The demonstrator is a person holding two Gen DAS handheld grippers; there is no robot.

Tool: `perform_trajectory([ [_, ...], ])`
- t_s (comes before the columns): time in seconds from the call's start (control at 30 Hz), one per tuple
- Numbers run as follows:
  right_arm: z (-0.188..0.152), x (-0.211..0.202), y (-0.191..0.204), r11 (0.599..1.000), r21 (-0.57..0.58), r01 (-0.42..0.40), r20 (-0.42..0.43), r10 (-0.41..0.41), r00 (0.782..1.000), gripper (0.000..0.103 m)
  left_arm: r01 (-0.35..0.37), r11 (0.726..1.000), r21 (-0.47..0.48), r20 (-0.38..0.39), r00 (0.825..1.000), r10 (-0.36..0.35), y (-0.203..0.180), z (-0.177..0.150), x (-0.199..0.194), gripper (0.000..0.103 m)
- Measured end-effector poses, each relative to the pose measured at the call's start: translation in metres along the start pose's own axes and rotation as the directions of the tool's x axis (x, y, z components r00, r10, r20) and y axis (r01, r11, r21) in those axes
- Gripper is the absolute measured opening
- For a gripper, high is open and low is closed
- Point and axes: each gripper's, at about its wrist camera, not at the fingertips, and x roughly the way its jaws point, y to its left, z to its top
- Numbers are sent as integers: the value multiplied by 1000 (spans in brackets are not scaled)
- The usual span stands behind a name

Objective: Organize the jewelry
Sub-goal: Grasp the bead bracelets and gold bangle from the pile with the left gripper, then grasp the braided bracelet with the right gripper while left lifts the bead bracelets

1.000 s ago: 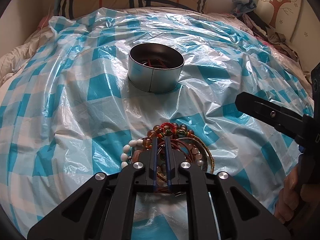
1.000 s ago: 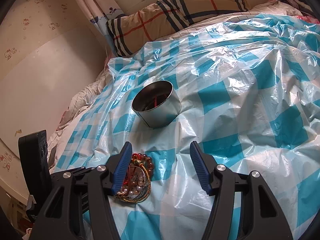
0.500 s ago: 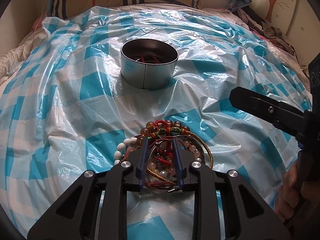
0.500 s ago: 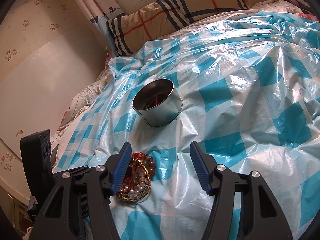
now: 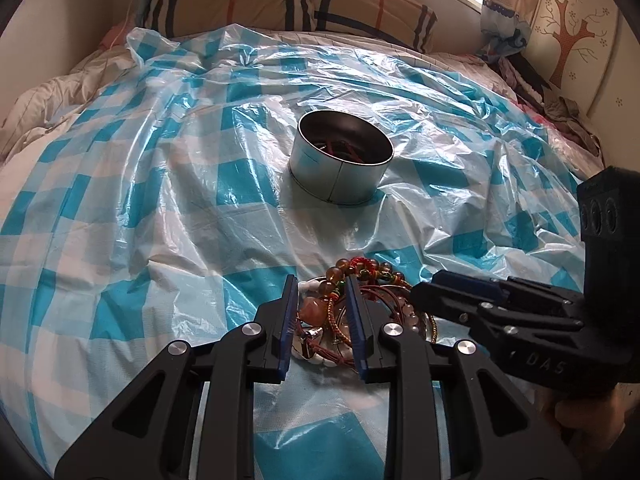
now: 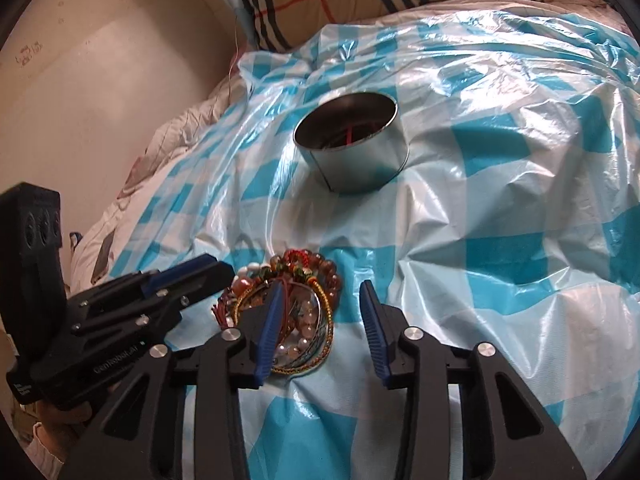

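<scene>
Bracelet pile (image 5: 352, 312) between parted left claw (image 5: 322, 300) tips, right claw (image 6: 320, 300) alongside

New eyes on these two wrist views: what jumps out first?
The tangled bracelet pile of beads and cords lies on the blue-checked plastic sheet, with the left tool open over it and the right tool open, one finger on the pile. Beyond it stands the round metal tin, red cords showing inside.
</scene>
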Motion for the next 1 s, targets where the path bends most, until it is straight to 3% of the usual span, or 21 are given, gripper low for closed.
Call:
perform_trajectory([
  [0.1,-1,8,0,1000,0,0,-38,0,999,16,1,999,-44,22,1000,0,9,0,-3,23],
  [0.2,-2,3,4,1000,-18,5,-10,-5,1000,4,6,996,-90,45,999,-2,18,1,-7,23],
  [0.37,-1,-23,0,1000,5,-18,102,17,995,4,23,992,-120,59,998,-16,24,0,-9,25],
  [0.53,0,-49,-14,994,67,-85,240,67,968,4,29,999,-34,30,999,-28,5,-1,-4,28],
  [0.67,2,-65,-27,988,120,-95,312,53,948,4,25,996,81,-10,1000,-24,-19,-3,4,29],
  [0.83,4,-66,-35,983,152,-104,323,50,945,4,25,985,168,-46,999,-17,-41,-8,12,38],
  [0.9,3,-65,-35,984,148,-104,318,52,947,4,0,981,194,-50,999,10,-49,-10,16,46],
  [1.0,3,-64,-34,985,142,-103,314,54,948,4,-63,970,235,-69,994,81,-57,-12,27,46],
])
